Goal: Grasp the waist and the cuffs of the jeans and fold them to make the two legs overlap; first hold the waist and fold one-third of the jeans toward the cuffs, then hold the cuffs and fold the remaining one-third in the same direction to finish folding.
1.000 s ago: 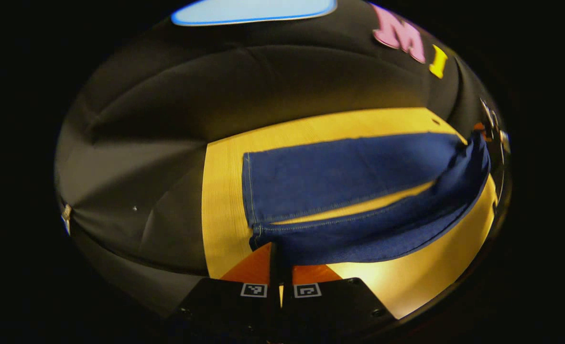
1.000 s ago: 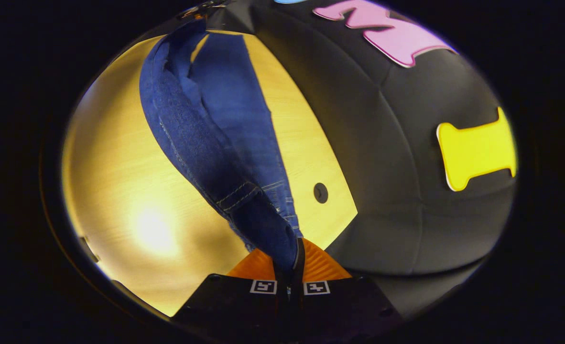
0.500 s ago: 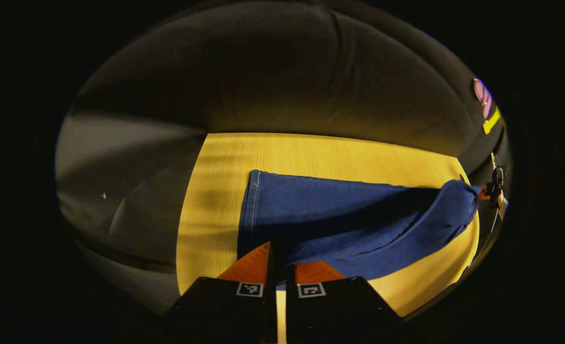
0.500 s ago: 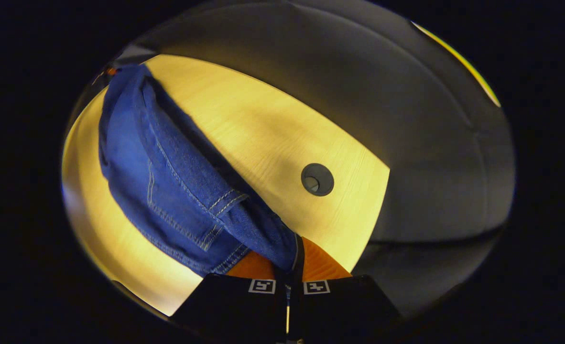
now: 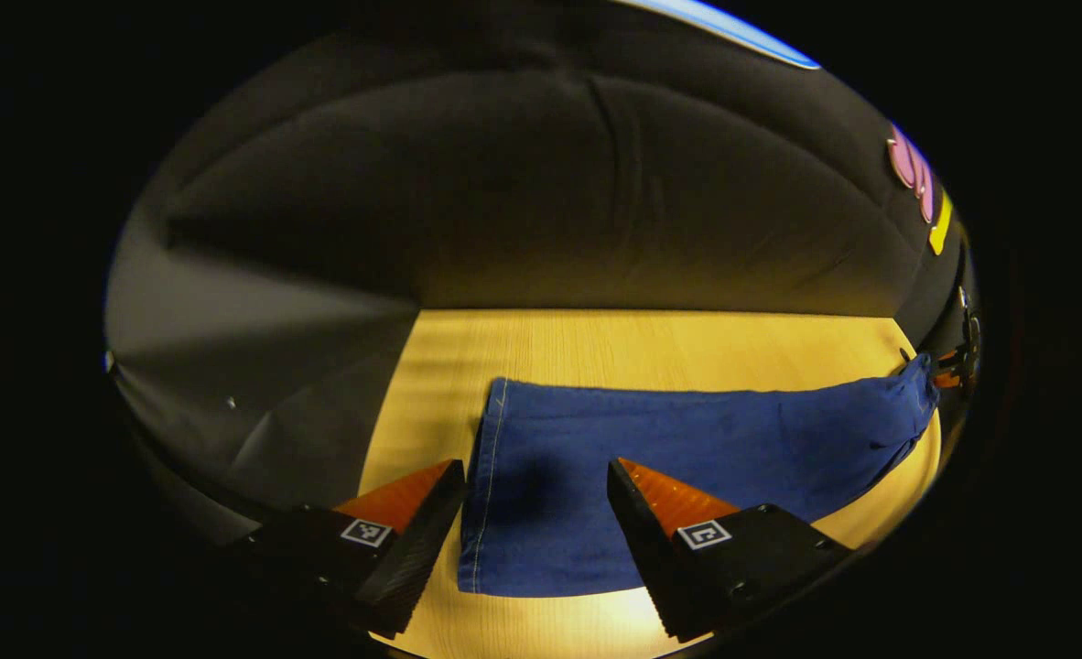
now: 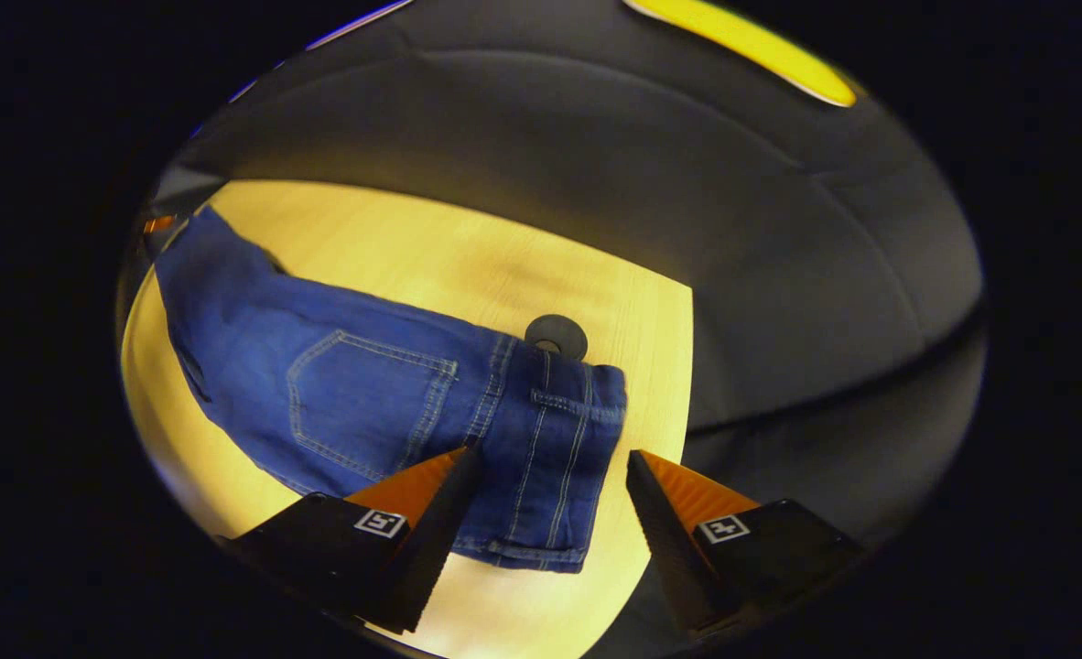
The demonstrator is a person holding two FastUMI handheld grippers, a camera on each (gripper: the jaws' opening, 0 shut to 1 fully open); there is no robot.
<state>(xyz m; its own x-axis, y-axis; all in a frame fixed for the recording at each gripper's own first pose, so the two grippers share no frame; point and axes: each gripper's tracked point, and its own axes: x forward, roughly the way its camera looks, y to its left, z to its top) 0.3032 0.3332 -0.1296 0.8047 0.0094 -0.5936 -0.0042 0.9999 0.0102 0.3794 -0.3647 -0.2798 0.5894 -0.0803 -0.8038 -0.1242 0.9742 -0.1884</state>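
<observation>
Left gripper view: left gripper (image 5: 534,513) has its fingers spread wide and holds nothing; the cuff end (image 5: 495,494) of the jeans (image 5: 687,467) lies flat on the wooden table (image 5: 614,343) between and just beyond the 2 fingers. Only 1 leg layer is visible, so the legs read as overlapped, likely why the gripper is off the cloth. Far end of the denim tapers toward the right edge, where a small bit of another gripper is visible, too small to judge.

Right gripper view: right gripper (image 6: 552,513) is wide open too, gripping nothing. The waist (image 6: 564,439) with belt loops lies on the table (image 6: 413,252) between the fingers, back pocket (image 6: 367,403) facing up. A round grommet hole (image 6: 555,334) in the tabletop sits just past the waistband, partly covered by it.

Judgement: leg-overlap fold looks done; the jeans lie full length, so neither third fold is made. Open fingers straddling the waist suit a re-grip there for the fold toward the cuffs.
</observation>
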